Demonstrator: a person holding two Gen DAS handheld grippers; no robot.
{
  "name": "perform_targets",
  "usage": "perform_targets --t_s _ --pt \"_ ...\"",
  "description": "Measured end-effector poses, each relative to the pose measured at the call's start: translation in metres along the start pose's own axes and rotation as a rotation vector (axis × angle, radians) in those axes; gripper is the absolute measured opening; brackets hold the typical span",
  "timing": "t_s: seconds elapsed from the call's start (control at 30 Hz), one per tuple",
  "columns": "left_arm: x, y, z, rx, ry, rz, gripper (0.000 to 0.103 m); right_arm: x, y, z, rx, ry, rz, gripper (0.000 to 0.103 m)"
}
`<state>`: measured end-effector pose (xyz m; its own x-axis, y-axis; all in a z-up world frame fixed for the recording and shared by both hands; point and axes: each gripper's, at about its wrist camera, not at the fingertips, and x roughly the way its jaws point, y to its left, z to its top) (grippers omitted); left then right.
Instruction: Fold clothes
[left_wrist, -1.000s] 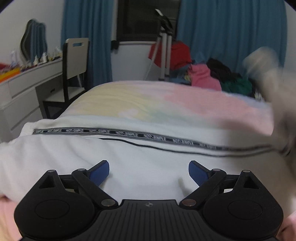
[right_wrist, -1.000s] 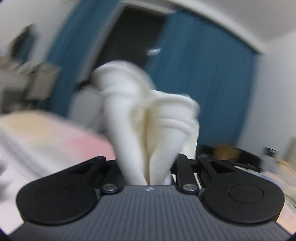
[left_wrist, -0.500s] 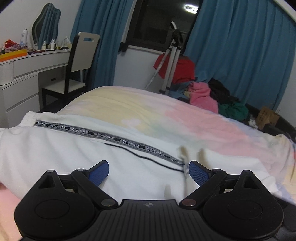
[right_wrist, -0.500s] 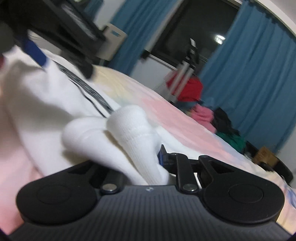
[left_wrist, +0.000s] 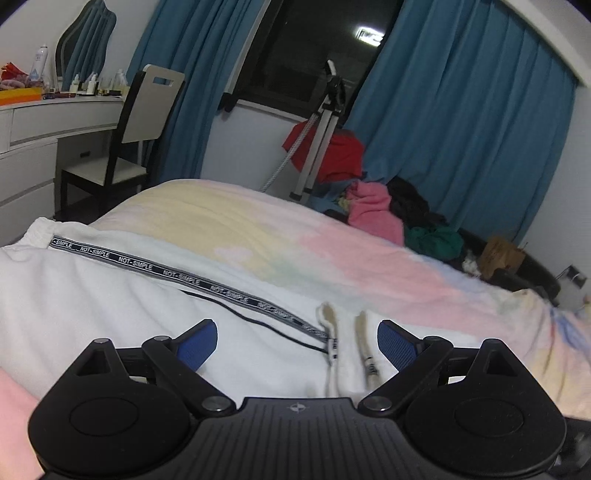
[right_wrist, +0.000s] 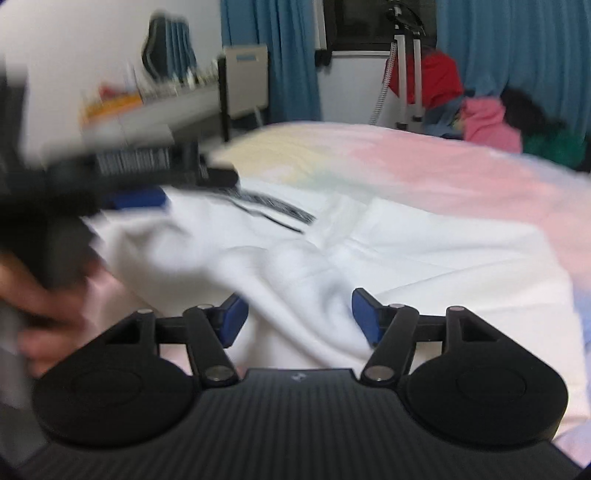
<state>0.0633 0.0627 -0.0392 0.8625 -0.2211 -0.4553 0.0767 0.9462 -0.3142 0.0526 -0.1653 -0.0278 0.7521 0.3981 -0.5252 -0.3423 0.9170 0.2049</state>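
Tongs of both hands, left (left_wrist: 296, 342) and right (right_wrist: 299, 314), gape low over seemingly rumpled white garment (right_wrist: 406, 258).

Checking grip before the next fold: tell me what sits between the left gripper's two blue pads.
In the left wrist view, the left gripper is open over the white garment; its two drawstring ends lie between the pads, ungripped.

Open pastel tie-dye bedspread (left_wrist: 369, 254) beyond white garment with black lettered tape (left_wrist: 110, 295) | far edge blocked by heap of pink, black and green clothes (left_wrist: 402, 218) and silver tripod (left_wrist: 321, 136) | left flank hemmed by white-backed chair (left_wrist: 136, 125) and white dresser (left_wrist: 40, 140) | blurred left gripper (right_wrist: 122, 192) low over garment's left part
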Motion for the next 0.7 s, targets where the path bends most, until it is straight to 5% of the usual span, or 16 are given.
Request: perform_targets --t_s 0.13,0.23,0.3,0.5,0.67,0.7 --pt "-0.012 -0.009 -0.002 0.006 0.011 -0.065 0.094 -0.027 -0.036 0.019 0.23 -0.096 0.031 0.071" --pt "-0.008 -0.024 -0.01 0.053 0.044 -0.126 0.092 -0.017 -0.063 0.034 0.34 -0.069 -0.027 0.072" --pt "0.001 -0.033 -0.017 0.087 0.083 -0.164 0.088 0.008 -0.071 0.05 0.314 0.002 -0.099 0.073" --pt "0.04 -0.034 -0.034 0.077 0.209 -0.262 0.06 0.091 -0.061 0.101 0.165 0.133 -0.073 0.071" --pt "0.052 -0.035 -0.045 0.129 0.2 -0.294 0.053 0.159 -0.051 0.11 0.102 0.257 -0.167 0.069" --pt "0.054 -0.035 -0.046 0.132 0.204 -0.305 0.045 0.171 -0.049 0.11 0.087 0.279 -0.193 0.069"
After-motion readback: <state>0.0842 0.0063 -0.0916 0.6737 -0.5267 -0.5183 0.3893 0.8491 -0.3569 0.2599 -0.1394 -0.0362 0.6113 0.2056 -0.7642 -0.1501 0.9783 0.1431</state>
